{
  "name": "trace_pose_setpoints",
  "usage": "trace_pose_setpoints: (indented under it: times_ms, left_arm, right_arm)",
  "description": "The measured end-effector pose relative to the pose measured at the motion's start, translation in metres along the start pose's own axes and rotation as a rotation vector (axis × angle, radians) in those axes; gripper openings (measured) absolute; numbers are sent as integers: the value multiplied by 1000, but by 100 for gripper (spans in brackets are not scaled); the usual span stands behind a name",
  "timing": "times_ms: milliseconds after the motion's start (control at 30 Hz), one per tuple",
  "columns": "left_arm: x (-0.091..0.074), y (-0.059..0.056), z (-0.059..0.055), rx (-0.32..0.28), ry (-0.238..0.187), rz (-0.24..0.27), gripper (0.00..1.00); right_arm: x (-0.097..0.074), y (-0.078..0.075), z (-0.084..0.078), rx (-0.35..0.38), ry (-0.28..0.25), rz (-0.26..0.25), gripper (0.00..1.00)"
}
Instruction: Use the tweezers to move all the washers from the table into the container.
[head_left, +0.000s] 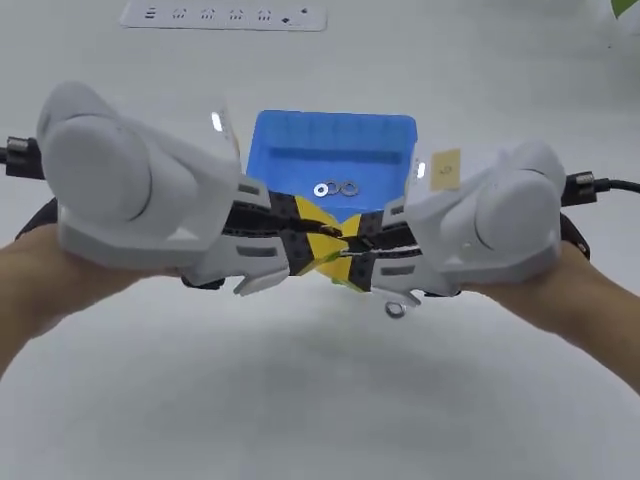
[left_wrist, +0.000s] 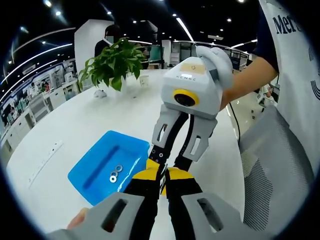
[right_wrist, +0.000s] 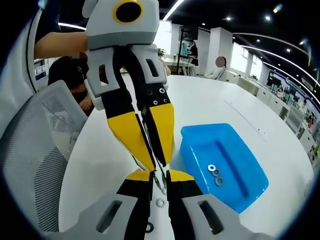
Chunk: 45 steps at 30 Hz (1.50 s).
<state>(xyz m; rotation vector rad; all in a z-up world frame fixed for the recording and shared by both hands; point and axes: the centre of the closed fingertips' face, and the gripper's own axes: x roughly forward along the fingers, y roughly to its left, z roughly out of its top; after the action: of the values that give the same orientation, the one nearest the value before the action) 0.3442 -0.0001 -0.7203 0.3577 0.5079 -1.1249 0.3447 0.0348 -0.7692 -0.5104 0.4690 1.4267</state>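
Observation:
My two grippers meet tip to tip above the table, just in front of the blue container (head_left: 335, 140). The left gripper (head_left: 318, 236) comes in from the left and the right gripper (head_left: 347, 252) from the right. Thin metal tweezers (right_wrist: 161, 184) run between the yellow pads of both. Each gripper's jaws are closed on them. Three washers (head_left: 336, 188) lie inside the container, also seen as washers (right_wrist: 215, 173) and washers (left_wrist: 115, 174). One washer (head_left: 395, 310) lies on the white table below the right gripper. Two loose washers (right_wrist: 160, 202) show beneath the tweezer tips.
A white power strip (head_left: 223, 16) lies at the table's far edge. A potted plant (left_wrist: 114, 62) stands on the table further off. A grey mesh chair (right_wrist: 42, 150) and the person's body are at the near side. Bare white table (head_left: 300, 390) surrounds the container.

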Motion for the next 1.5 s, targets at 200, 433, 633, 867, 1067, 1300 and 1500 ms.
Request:
trace_pose_setpoints:
  times_ms: [200,433,633,867,1067,1300,1500]
  left_arm:
    - [2,0,-2,-5,4,-5,8]
    - [4,1,-3,-9,0,-6,8]
    - [4,2,-2,-10,0,-5,8]
    - [6,2,-1,4,-3,-3,8]
    - [6,3,1,5,-11,-3,8]
    - [7,2,1,-4,-11,-8,8]
    - [8,2,0,0,-11,-12,8]
  right_arm:
    - [2,0,-3,4,4,4,11]
    - [2,-1,-4,8,4,4,11]
    - [2,-2,-4,12,1,2,12]
    - [1,-3,-5,5,6,-4,12]
    - [1,-5,-4,-10,4,-12,12]
    - [1,-4,-5,-14,13,-7,12]
    - [1,-5,-6,-7,10,-12,12]
